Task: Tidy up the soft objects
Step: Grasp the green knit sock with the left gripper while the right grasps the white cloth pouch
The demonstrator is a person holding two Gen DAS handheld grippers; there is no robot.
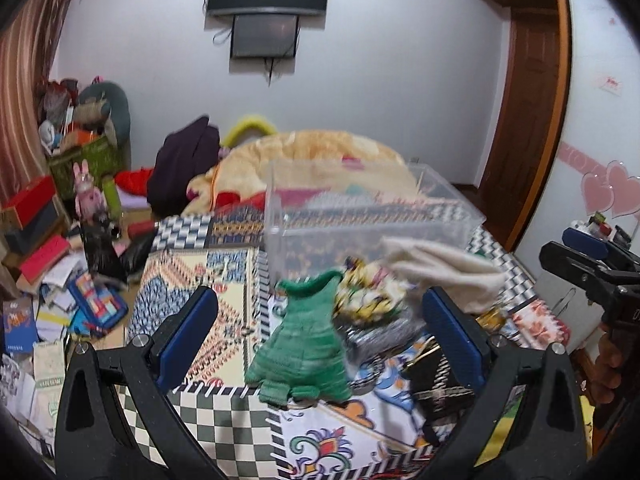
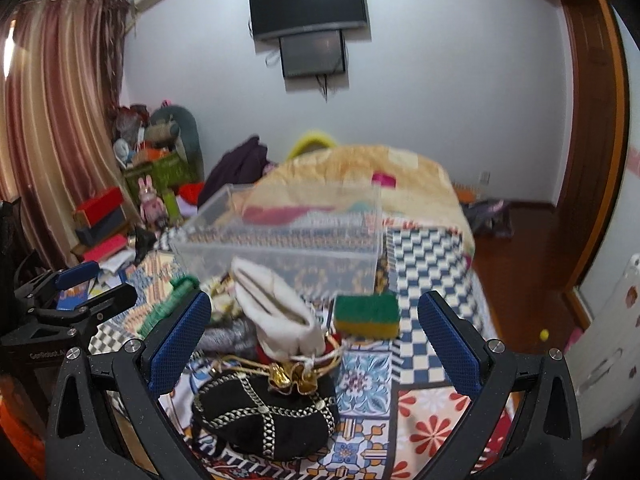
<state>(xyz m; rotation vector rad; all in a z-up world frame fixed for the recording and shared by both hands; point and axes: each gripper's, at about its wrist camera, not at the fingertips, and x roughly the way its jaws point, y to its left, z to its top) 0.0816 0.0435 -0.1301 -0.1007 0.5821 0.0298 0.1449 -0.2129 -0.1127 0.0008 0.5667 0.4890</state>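
Observation:
A green knitted glove (image 1: 304, 348) lies on the patterned bedspread between the fingers of my open left gripper (image 1: 320, 336). Beside it are a yellow patterned cloth (image 1: 366, 296), a cream cloth (image 1: 440, 268) and a black pouch (image 1: 444, 380). A clear plastic bin (image 1: 360, 216) stands behind them. My open right gripper (image 2: 314, 340) hovers over the black pouch with silver trim (image 2: 264, 412) and the cream cloth (image 2: 276, 308). A green and yellow sponge (image 2: 366, 316) lies just right of the cloth. The bin (image 2: 280, 240) is beyond, and the glove's edge (image 2: 168, 304) shows at left.
The bed carries a beige blanket (image 1: 312, 156) and a dark garment (image 1: 188, 160) behind the bin. Boxes, papers and toys clutter the floor at left (image 1: 60, 280). A wooden door (image 1: 532, 120) and a white cabinet (image 2: 608, 340) stand at right.

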